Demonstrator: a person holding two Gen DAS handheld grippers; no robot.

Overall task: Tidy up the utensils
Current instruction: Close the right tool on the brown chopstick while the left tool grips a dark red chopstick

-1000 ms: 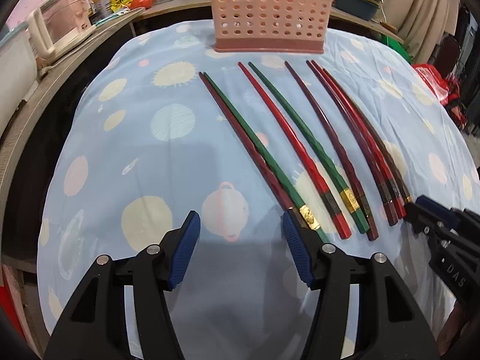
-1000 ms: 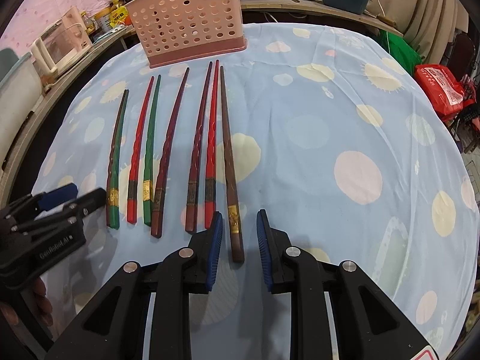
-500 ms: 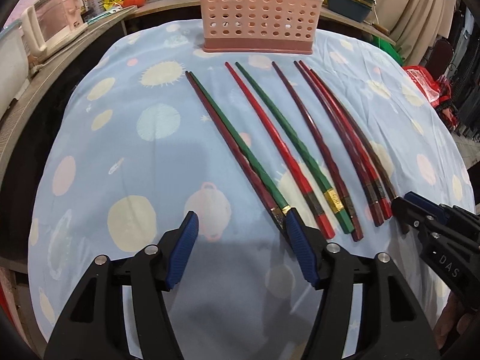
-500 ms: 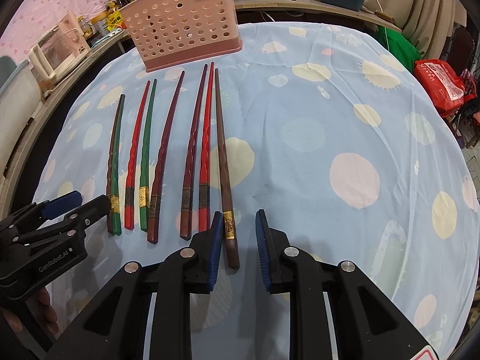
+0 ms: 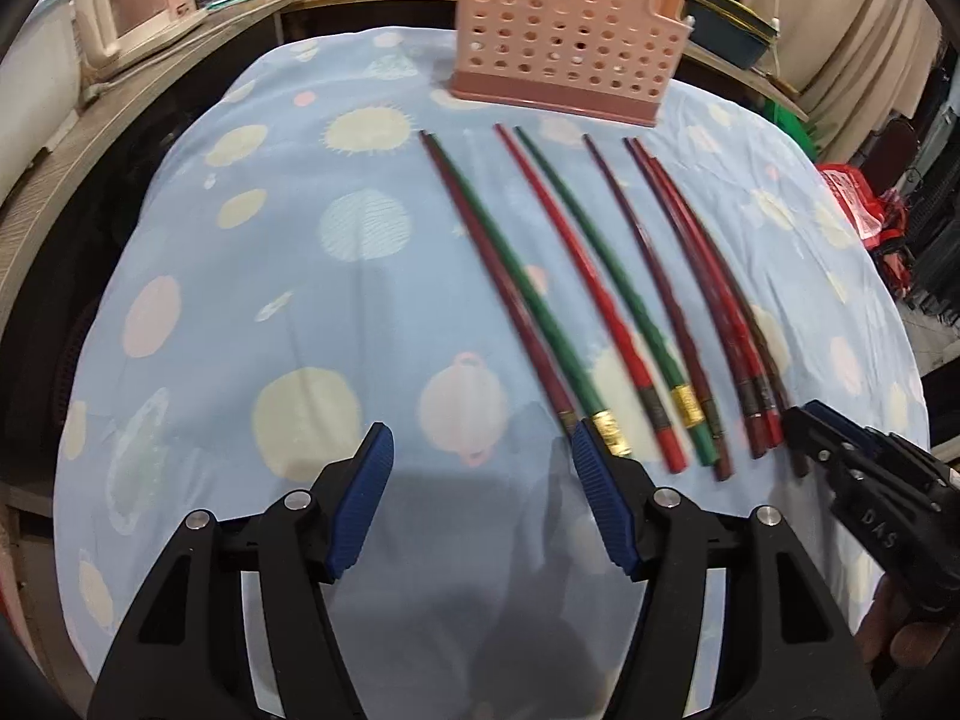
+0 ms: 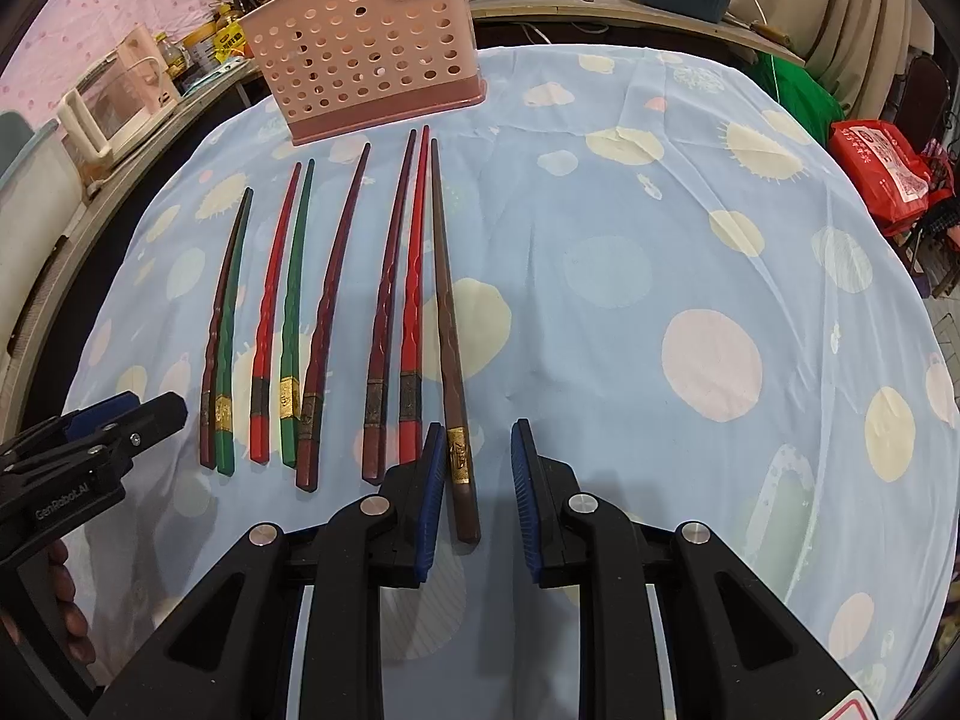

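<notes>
Chopsticks [image 6: 336,312], eight lacquered ones in dark red, green, bright red and brown, lie side by side on the bench, narrow ends toward the pink perforated plastic utensil basket [image 6: 366,36] at the far edge of the blue spotted tablecloth [image 6: 690,252].

My right gripper [image 6: 477,468] has its blue-padded jaws apart, and the butt of the brown chopstick with the gold band [image 6: 457,450], rightmost in the row, lies between them. A second ago that end sat only at the mouth of the jaws; I have slid forward since, so the gold band is now level with the left pad [image 6: 433,468], which seems to touch or nearly touch it. The right pad is clear of it. I judge this the last of the approach: closing should clamp the thick end, provided the stick does not roll toward its bright red neighbour [image 6: 414,324].

My left gripper [image 5: 480,498] is spread wide with nothing in it. Its right pad [image 5: 600,504] sits at the butts of the leftmost pair, the green chopstick with the gold band [image 5: 540,312] and the dark red one touching it. It has crept closer over the last second but has not straddled either, so that pick is further off.

No chopstick is lifted, and the few holes that show the basket's inside tell me little.
</notes>
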